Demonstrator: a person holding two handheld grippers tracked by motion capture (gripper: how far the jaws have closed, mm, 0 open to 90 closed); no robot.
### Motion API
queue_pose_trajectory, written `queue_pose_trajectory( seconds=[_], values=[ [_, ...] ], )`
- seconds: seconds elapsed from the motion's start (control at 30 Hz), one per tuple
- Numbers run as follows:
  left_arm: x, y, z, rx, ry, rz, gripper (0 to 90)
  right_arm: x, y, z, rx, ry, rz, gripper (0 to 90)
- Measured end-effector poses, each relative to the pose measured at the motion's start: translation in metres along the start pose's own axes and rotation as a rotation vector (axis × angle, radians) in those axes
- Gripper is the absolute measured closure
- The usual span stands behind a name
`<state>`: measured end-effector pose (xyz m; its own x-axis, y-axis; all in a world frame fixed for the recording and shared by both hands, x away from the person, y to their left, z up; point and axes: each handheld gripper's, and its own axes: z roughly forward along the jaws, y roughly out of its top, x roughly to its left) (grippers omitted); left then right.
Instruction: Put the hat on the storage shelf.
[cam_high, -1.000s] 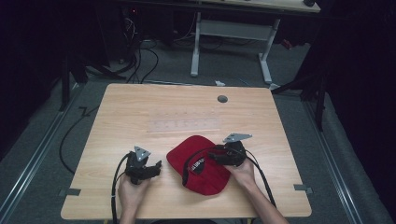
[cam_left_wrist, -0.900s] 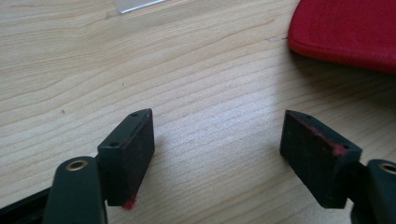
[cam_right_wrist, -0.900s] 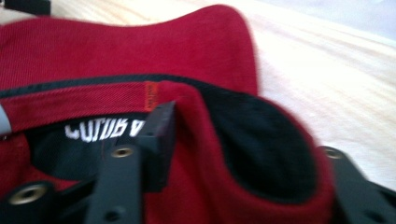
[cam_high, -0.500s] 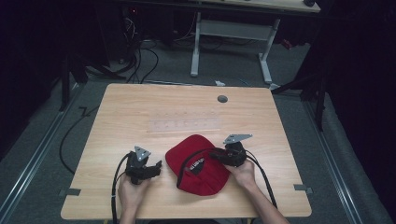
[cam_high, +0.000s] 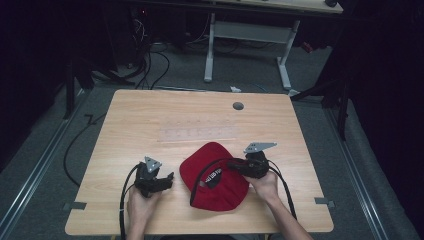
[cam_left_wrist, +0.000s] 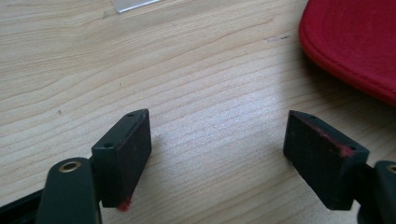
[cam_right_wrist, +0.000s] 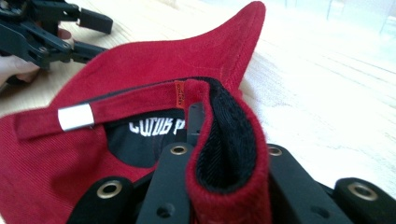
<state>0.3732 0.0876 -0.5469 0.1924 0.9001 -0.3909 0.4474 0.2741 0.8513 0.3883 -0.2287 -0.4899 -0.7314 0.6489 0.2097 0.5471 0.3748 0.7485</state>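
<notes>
Your right hand-held gripper (cam_high: 231, 163) has just closed its jaws on the folded rear band of the red cap (cam_high: 215, 176), which lies upside down on the counter (cam_high: 150, 125) near your edge. The grasp looks made; next comes a lift, likely calling for care so the cloth does not slip. Your left hand-held gripper (cam_high: 167, 178) rests beside the cap, jaws wide, holding nothing. No containers are in sight.

From above the near edge, one camera looks forward and down over the whole table (cam_high: 150, 115). Two ride low, close to its wood: one facing bare grain, one facing the red cap (cam_right_wrist: 154, 60), which all three share.
</notes>
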Motion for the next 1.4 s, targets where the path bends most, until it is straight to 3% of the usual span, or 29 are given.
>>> queue_pose_trajectory(
  seconds=[0.2,0.37,0.7,0.9,1.2,1.33,1.4],
  values=[
    [-0.002,-0.001,0.0,0.002,0.003,-0.003,21.2,-0.001,0.003,-0.013,-0.027,0.007,0.021,82.6],
    [-0.007,-0.004,-0.003,-0.003,-0.013,0.026,19.6,-0.002,0.008,-0.022,-0.035,0.0,0.028,82.7],
    [-0.032,-0.008,-0.022,0.003,-0.157,0.1,15.0,0.0,0.018,-0.032,-0.05,-0.011,0.041,82.8],
    [-0.052,-0.013,-0.023,0.009,-0.224,0.144,14.6,0.001,0.025,-0.037,-0.068,-0.009,0.055,82.9],
    [-0.076,-0.017,-0.015,0.03,-0.277,0.199,14.8,0.002,0.037,-0.044,-0.093,-0.018,0.07,82.8],
    [-0.086,-0.013,-0.015,-0.025,-0.284,0.192,12.4,0.004,0.04,-0.044,-0.09,-0.026,0.075,82.8],
    [-0.088,-0.013,-0.016,-0.045,-0.275,0.208,11.2,0.003,0.04,-0.041,-0.068,-0.045,0.073,82.8]
  ],
)
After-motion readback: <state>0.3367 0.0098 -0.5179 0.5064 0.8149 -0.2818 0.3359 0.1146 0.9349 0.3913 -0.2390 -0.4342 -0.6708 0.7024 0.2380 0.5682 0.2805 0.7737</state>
